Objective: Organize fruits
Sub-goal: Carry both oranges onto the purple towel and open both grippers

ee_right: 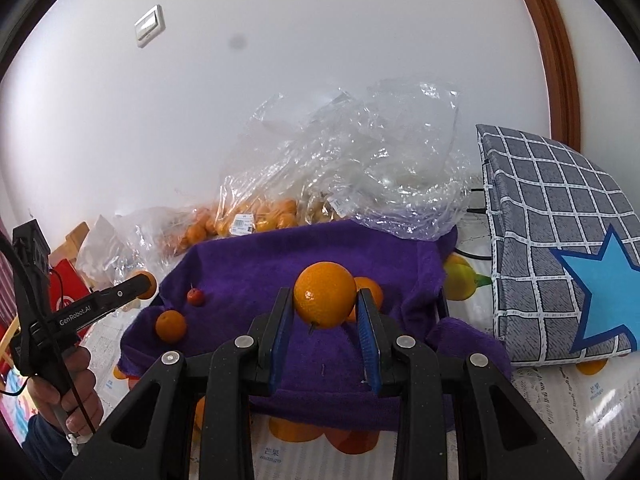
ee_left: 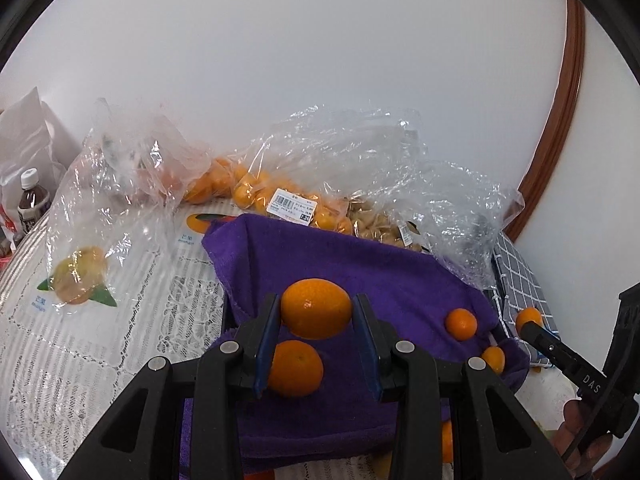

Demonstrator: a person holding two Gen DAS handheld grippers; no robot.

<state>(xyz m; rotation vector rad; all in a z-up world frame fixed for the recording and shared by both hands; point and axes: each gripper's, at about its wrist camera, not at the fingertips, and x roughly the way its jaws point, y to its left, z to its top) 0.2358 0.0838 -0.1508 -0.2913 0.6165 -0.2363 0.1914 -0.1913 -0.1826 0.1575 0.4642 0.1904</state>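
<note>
My left gripper [ee_left: 316, 303] is shut on a large orange [ee_left: 316, 312], held above a purple towel [ee_left: 360, 272]. Under it another orange [ee_left: 295, 369] lies on the towel, with two small ones [ee_left: 461, 323] to the right. My right gripper [ee_right: 325, 295] is shut on a second large orange [ee_right: 325, 300] over the same purple towel [ee_right: 260, 272]. An orange [ee_right: 370, 290] sits just behind it. A smaller orange [ee_right: 171, 325] and a tiny red fruit [ee_right: 195, 297] lie to the left. The left gripper [ee_right: 141, 285] shows at the left edge, held by a hand.
Crumpled clear bags [ee_left: 360, 168] of small oranges [ee_left: 248, 194] lie behind the towel against the wall. A grey checked box with a blue star [ee_right: 560, 264] stands at the right. A dark bottle [ee_left: 33, 200] is at the far left. A lace cloth [ee_left: 100, 360] covers the table.
</note>
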